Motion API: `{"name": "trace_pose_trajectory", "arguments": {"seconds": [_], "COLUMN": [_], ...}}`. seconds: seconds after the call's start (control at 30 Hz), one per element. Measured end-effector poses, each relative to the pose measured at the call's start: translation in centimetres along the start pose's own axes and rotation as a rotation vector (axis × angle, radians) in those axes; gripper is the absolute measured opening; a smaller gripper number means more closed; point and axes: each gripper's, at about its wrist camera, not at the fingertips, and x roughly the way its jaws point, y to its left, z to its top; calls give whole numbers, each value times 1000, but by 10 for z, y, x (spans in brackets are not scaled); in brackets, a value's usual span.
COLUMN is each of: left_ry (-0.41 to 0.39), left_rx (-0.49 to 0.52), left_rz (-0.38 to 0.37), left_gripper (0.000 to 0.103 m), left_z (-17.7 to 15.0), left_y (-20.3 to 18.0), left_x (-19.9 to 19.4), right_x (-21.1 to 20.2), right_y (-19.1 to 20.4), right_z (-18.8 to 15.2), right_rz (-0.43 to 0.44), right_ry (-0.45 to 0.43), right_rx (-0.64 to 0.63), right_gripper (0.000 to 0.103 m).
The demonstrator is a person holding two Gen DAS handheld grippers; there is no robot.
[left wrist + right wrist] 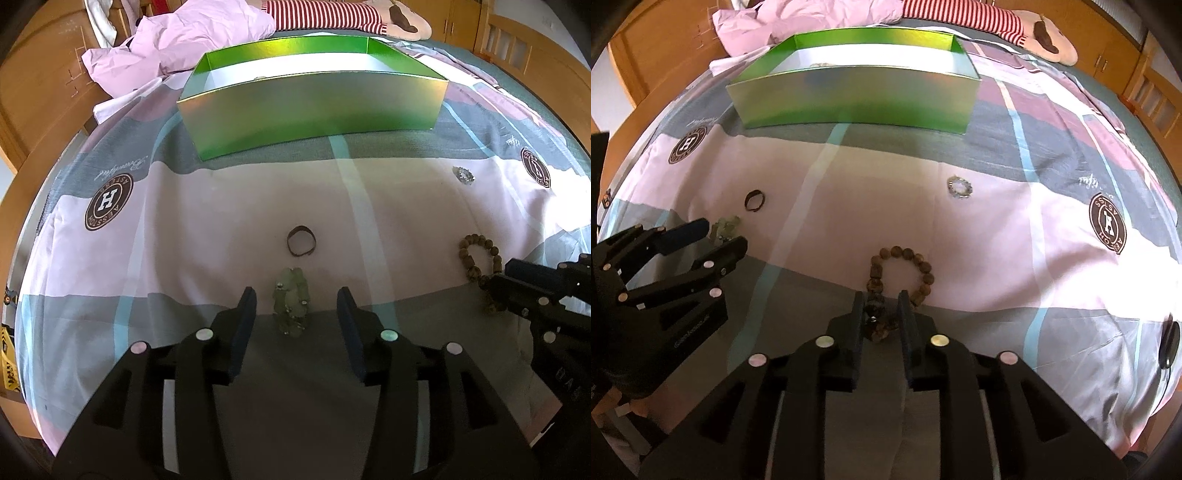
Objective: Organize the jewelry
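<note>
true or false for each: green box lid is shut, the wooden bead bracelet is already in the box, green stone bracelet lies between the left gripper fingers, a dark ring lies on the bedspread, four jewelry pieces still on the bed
1. The green box is shut: false, it is open-topped.
2. The wooden bead bracelet is in the box: false, it lies on the bedspread at the right gripper.
3. The green stone bracelet lies between the left gripper fingers: true, untouched.
4. A dark ring lies on the bedspread: true.
5. Four pieces remain on the bed: true, counting the silver ring.
</note>
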Motion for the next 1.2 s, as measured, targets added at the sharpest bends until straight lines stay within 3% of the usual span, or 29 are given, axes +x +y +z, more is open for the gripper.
{"name": "trace_pose_trajectory", "arguments": {"seconds": [0.13, 0.27, 0.5, 0.8, 1.2], "left_ry": [0, 5, 19, 32, 31], "left_rx": [0, 1, 6, 4, -1], "left_rz": [-1, 0, -1, -1, -7], "left_gripper": [50, 51, 60, 60, 56], "left_z": [0, 0, -1, -3, -2], "left_y": [0, 0, -3, -4, -3], "left_x": [0, 2, 5, 8, 9], "right_x": [-4, -3, 4, 18, 21], "right_y": [-7, -17, -15, 2, 2], "right_z": [0, 1, -1, -8, -7], "right_rz": [-15, -31, -32, -60, -54], "right_ry": [-34, -37, -23, -5, 6], "right_rx": [38, 79, 70, -20, -19], "right_gripper": [60, 63, 79, 79, 79]}}
